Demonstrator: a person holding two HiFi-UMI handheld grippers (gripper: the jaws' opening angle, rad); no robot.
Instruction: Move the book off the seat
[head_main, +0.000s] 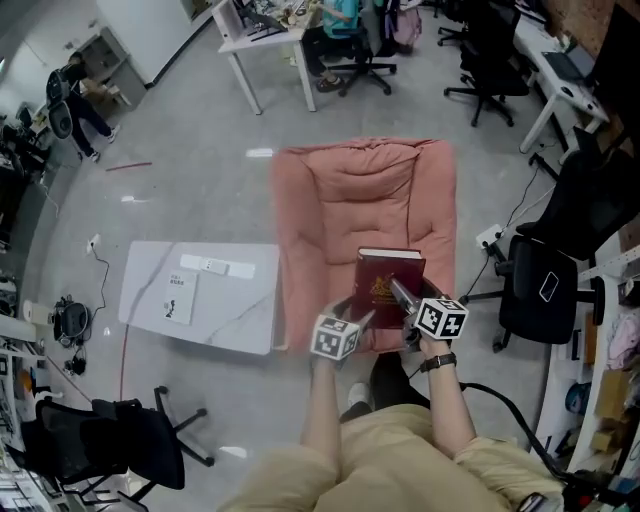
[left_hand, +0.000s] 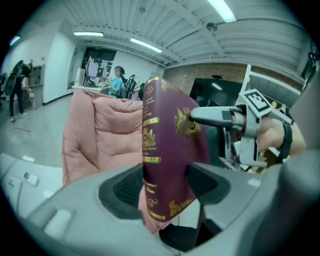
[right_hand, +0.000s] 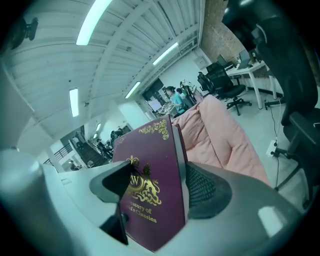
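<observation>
one book (head_main: 390, 288), one seat (head_main: 350, 190), one table (head_main: 240, 312)

Book (right_hand: 155, 200) title partly hidden

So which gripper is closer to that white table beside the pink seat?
Left. The left gripper grips the book's edge facing the white table; the right gripper grips the book's far side, away from it.

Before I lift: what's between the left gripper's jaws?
The maroon book, spine toward the camera, with both pads against it. The left gripper view shows it.
</observation>
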